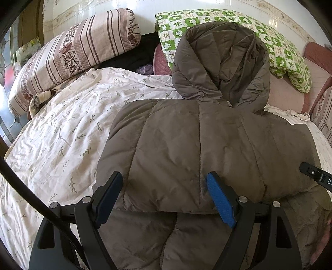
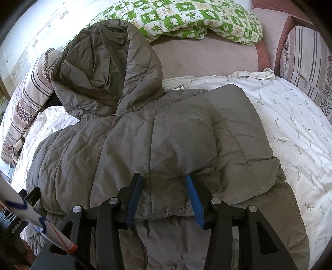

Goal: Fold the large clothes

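**Puffy fold at risk of springing back**

A grey-brown hooded down jacket (image 1: pixel 207 141) is lying on the bed (image 1: pixel 62 135), its hem folded up toward the hood, which is leaning on the pillows at the head edge. The left gripper (image 1: pixel 166 182) is standing wide over the fold. The right gripper (image 2: pixel 164 184), jaws partly apart, is straddling a ridge of fabric; whether it is pinching, I cannot tell. Trapped air is likely pushing the fold open; slick fabric may slip.

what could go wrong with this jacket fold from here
1. The puffy jacket has its folded edge between the open left gripper fingers and the right gripper; ungripped, it may spring back.
2. The hood sticks out unfolded towards the green quilt, so the bundle may end lopsided.
3. Dragging could rumple the sheet.
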`<action>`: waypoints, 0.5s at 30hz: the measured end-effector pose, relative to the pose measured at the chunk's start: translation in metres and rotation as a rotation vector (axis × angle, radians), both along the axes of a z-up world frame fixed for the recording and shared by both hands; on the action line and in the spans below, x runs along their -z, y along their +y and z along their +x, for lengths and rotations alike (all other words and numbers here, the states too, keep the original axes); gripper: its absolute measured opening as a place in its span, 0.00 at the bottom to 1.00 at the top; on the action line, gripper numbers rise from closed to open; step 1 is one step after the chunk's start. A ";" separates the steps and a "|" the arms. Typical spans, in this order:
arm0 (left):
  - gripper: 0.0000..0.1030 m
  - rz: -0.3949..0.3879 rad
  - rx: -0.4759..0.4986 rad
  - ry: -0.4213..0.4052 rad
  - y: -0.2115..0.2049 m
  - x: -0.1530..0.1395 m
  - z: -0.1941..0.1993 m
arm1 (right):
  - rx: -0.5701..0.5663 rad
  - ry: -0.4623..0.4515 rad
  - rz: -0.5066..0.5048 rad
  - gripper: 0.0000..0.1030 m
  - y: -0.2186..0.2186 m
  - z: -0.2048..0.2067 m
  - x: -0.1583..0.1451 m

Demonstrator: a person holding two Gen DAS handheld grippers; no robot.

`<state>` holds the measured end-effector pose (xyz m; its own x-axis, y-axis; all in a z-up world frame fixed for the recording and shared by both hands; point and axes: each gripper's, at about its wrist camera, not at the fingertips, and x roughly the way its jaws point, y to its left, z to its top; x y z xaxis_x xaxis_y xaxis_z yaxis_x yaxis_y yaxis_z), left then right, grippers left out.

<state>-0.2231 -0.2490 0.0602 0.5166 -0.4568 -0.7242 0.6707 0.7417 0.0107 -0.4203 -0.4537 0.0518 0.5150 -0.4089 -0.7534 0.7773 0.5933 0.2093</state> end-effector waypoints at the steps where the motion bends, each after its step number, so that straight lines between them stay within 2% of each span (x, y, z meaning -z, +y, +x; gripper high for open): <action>1: 0.80 0.000 0.000 0.000 0.000 0.000 0.000 | -0.002 0.002 0.000 0.48 0.000 0.000 0.000; 10: 0.80 -0.001 -0.001 -0.003 0.000 0.000 -0.001 | -0.004 -0.006 0.013 0.50 -0.001 0.001 0.001; 15: 0.80 -0.019 -0.006 -0.016 0.001 -0.005 -0.003 | -0.004 -0.034 0.000 0.50 0.004 -0.003 -0.009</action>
<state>-0.2261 -0.2478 0.0655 0.5308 -0.4676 -0.7068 0.6663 0.7457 0.0071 -0.4229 -0.4501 0.0609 0.5418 -0.4067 -0.7356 0.7676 0.5960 0.2360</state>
